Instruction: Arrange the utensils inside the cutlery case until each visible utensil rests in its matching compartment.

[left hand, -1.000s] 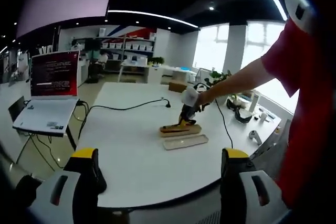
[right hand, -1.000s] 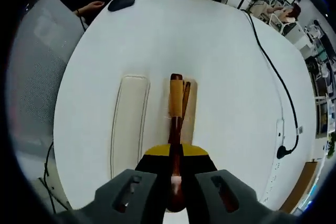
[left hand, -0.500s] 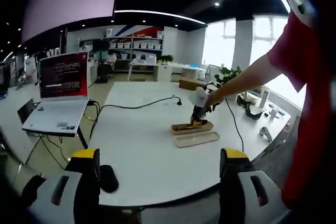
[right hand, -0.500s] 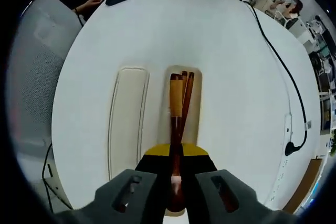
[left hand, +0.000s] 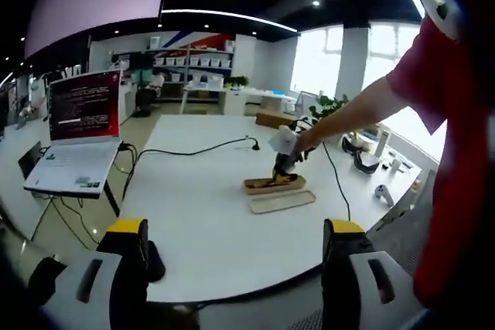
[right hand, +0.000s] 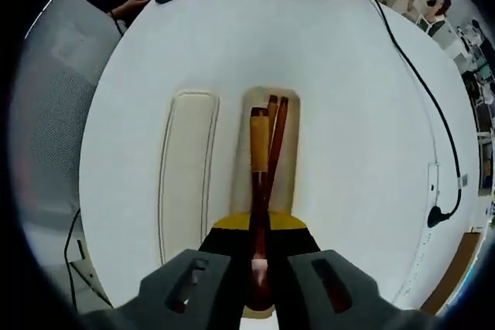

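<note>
Clamping a dark wooden utensil (right hand: 259, 214) near its tail, the right hand-held gripper (right hand: 259, 280) hangs over the open cutlery case (right hand: 288, 156), its jaws closed on the handle. The utensil's tan front end lies along the tray, just beside a pair of brown chopsticks (right hand: 276, 133) already inside. The case's pale lid (right hand: 186, 168) sits beside it on the white tabletop (right hand: 363, 113). The left hand-held gripper (left hand: 232, 268) waits well back, jaws apart and empty. To finish cleanly, I'd keep the utensil parallel to the tray's long walls, lower it flat, then release without nudging the chopsticks.
</note>
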{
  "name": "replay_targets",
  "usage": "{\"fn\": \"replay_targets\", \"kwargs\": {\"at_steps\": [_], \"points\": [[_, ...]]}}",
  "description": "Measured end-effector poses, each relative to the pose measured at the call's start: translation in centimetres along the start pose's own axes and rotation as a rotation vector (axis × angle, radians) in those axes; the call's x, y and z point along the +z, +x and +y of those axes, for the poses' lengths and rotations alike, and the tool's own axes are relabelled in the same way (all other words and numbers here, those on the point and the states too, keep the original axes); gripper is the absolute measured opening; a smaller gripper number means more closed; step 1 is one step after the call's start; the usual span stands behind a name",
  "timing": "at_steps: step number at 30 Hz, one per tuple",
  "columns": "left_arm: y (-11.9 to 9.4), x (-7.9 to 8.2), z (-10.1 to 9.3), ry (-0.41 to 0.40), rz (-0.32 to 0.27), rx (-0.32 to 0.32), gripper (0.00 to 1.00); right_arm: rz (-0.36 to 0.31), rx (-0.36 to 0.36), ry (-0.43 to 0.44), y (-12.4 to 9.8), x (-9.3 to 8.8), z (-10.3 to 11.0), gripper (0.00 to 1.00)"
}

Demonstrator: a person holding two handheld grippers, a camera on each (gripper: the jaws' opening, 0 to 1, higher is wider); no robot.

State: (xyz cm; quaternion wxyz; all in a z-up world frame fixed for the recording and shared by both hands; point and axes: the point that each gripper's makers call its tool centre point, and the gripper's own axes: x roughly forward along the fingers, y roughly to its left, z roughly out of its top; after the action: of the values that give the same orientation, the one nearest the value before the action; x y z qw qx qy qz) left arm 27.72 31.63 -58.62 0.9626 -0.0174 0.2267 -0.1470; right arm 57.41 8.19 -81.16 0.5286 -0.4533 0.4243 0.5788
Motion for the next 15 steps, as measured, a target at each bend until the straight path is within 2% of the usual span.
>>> {"fn": "replay_targets", "kwargs": {"at_steps": [5,11,15], "points": [[-0.19,-0.18,0.05,0.001,0.003,0.004,0.96,0.028,-0.002,-0.039,0.43,-0.36,0.33,0.02],[0.05,0.01,0.19,0.0,0.004,0.013,0.95,0.027,0.003,-0.073,0.26,-0.15,0.36,0.04],[0.09,-0.06,-0.02,0.007,0.008,0.01,0.94,0.012,-0.004,-0.048,-0.3,0.04,0.27,0.07]]}}
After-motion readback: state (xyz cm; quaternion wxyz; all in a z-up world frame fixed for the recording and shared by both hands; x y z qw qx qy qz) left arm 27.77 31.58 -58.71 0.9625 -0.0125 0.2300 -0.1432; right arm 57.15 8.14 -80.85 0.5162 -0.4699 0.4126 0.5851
